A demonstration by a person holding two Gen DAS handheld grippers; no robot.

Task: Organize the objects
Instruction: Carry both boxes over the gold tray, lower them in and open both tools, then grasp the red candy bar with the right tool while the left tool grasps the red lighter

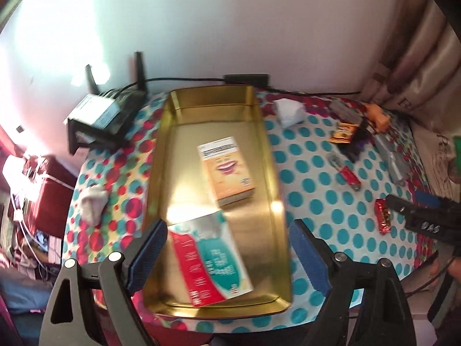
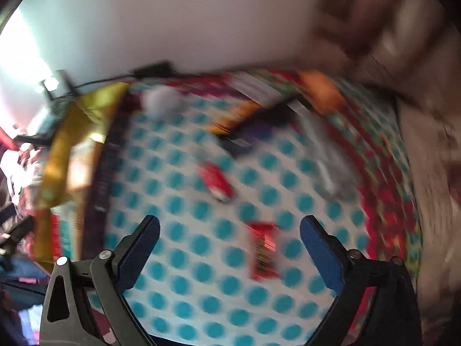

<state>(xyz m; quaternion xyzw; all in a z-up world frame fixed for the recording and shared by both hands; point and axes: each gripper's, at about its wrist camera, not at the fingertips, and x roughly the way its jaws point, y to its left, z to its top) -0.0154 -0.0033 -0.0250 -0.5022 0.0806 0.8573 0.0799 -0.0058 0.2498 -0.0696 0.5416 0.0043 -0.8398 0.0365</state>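
On the polka-dot table (image 1: pixel 317 201), near its left side: a gold tray (image 1: pixel 268 132) already holding an orange smile-print box (image 1: pixel 226 170) and a red-and-teal toothpaste box (image 1: pixel 210 262)

Left tool (image 1: pixel 227 245) poised over the tray's near end, spread wide, gripping nothing, toothpaste box lying below and between its blue pads (image 1: pixel 149 248)

Right tool (image 2: pixel 229 248) likewise wide apart and empty, hanging above a red foil snack wrapper (image 2: pixel 263 250) that sits loose on the cloth between its fingers

Probably mid-sort: two boxes binned, the wrapper looking like the next pick. Next move likely calls for lowering onto the wrapper, closing across its narrow width, then carrying it left into the tray

Still out on the table: a red pocket knife (image 1: pixel 347 173), a small orange packet (image 1: pixel 343 129), a white wad (image 1: pixel 289 112), a grey sock (image 1: pixel 92 201) left of the tray

Right wrist view heavily smeared; far-edge clutter by the orange lump (image 2: pixel 322 92) not identifiable. Print on both boxes unreadable. Table's near edge cut off behind the tool bodies
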